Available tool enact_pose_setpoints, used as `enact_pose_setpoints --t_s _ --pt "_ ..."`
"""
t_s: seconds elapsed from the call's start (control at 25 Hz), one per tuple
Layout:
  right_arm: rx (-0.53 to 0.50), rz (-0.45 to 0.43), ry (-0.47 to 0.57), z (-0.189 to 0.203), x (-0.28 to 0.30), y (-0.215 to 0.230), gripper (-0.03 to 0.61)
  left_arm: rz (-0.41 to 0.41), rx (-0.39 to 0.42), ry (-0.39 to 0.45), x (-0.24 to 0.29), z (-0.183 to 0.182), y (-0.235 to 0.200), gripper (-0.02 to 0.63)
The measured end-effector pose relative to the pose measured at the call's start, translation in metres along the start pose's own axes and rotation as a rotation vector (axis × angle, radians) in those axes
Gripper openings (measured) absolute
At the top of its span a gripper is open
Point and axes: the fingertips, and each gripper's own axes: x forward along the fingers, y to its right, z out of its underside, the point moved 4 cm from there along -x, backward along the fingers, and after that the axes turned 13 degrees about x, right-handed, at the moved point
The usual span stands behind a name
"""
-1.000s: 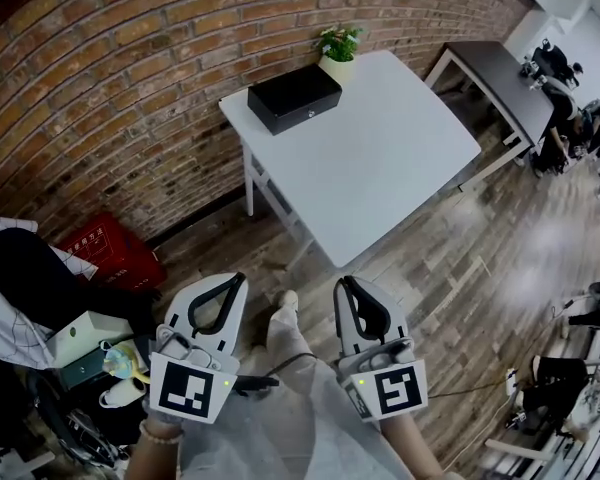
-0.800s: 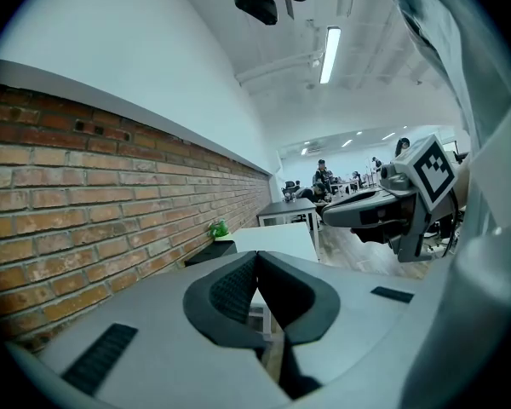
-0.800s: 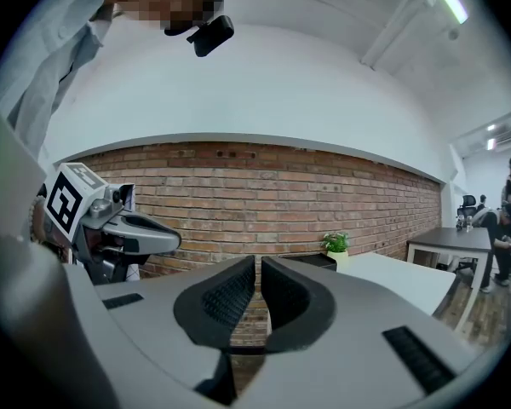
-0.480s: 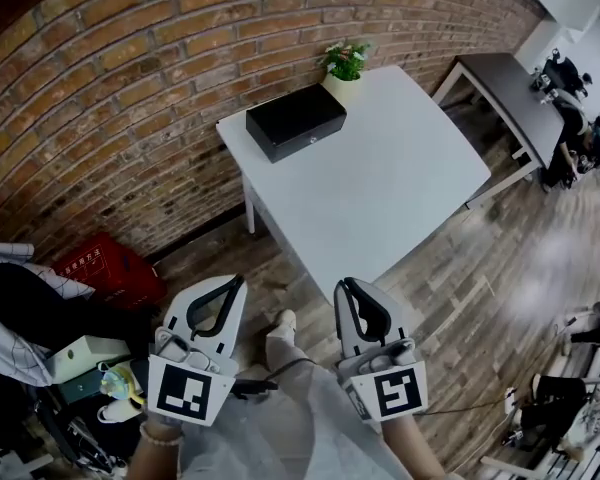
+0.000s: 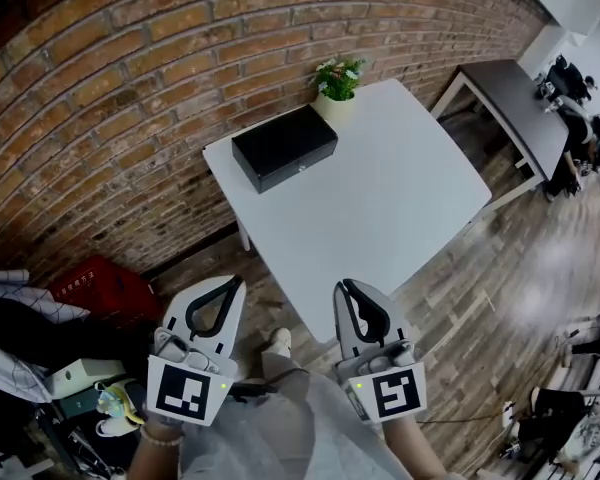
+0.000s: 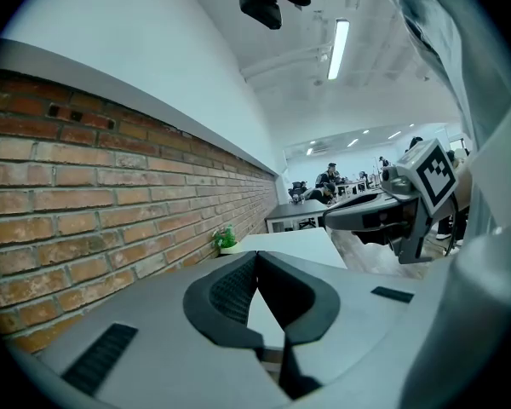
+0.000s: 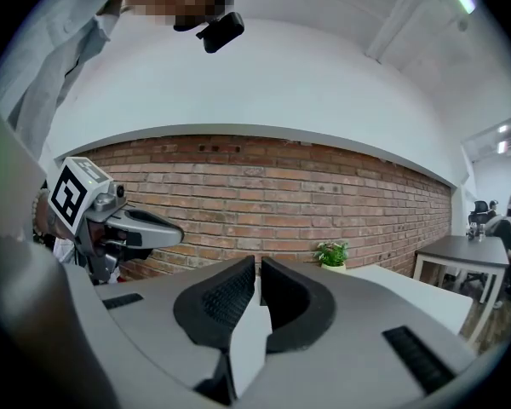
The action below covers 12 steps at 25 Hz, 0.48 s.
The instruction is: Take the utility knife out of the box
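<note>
A closed black box (image 5: 284,146) lies on the far left part of a white table (image 5: 380,193), next to the brick wall. The utility knife is hidden from every view. My left gripper (image 5: 232,282) and right gripper (image 5: 346,286) are held side by side over the wooden floor, short of the table's near corner and pointing toward it. Both are shut, with nothing between the jaws. In the left gripper view the left gripper (image 6: 255,258) has its tips touching. In the right gripper view the right gripper (image 7: 258,264) shows only a hairline gap.
A small potted plant (image 5: 338,76) stands at the table's far corner beside the box. A red crate (image 5: 105,283) and clutter sit on the floor at the left. A dark table (image 5: 505,88) and seated people are at the far right.
The table and box have come closer and slid down and left in the head view. Both grippers keep the same shut pose side by side.
</note>
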Motion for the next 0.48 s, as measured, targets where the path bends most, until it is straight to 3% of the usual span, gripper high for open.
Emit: enact_pose_setpoints --t_s 0.48 --pt "0.023 -0.039 0.018 -0.018 0.029 0.053 0.054 -0.012 0.011 -0.007 0.056 -0.019 -0.009 0.018"
